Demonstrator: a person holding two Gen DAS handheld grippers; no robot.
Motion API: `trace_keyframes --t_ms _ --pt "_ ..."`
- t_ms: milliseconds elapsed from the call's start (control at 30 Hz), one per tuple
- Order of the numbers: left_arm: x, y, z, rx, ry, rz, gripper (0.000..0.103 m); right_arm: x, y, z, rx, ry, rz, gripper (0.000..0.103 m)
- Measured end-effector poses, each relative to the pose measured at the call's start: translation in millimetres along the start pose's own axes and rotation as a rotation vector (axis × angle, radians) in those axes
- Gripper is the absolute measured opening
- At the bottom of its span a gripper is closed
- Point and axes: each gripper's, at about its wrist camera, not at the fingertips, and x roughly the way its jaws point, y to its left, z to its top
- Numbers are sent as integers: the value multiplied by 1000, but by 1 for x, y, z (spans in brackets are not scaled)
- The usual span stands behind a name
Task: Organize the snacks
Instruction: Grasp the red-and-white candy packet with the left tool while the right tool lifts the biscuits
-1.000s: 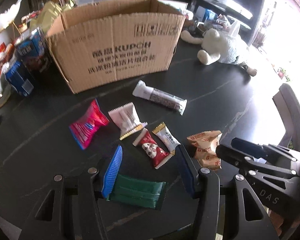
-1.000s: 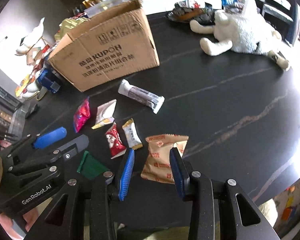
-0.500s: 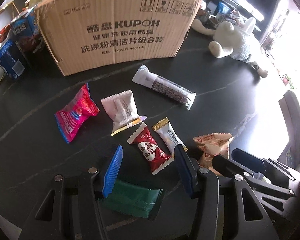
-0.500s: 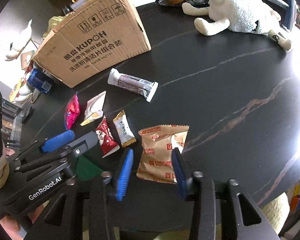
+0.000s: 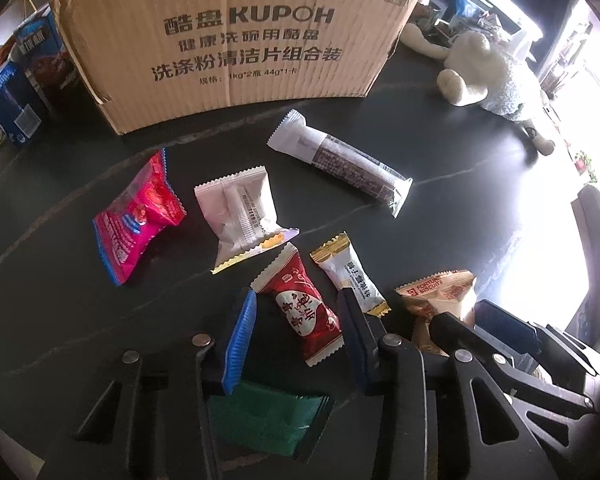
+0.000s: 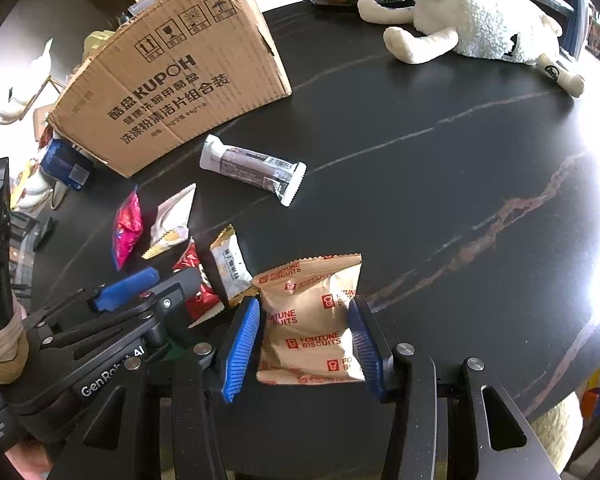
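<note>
both grippers have sunk toward the table. left gripper (image 5: 296, 332), jaws closing, straddles the red packet (image 5: 300, 308) at lower centre, not yet pinching. right gripper (image 6: 304, 344) stands open around the fortune biscuits bag (image 6: 312, 316): light, crinkly, likely crushable; pinch its sides. cardboard box (image 5: 236, 36) reads kupoh.

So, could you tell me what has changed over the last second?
Both grippers have sunk toward the table. The left gripper now straddles the red packet, above the green packet, its jaws closing. The right gripper now brackets the tan biscuit bag, pads not visibly pressing. The snacks and box lie as before.
</note>
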Motion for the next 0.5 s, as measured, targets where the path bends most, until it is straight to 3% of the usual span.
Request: trace_keyframes --t_ms 367,500 --pt "13 -2 1 -10 27 4 31 9 0 1 -18 -1 -4 48" --pt "16 -4 -3 -1 42 -2 24 8 3 1 -25 -12 11 41"
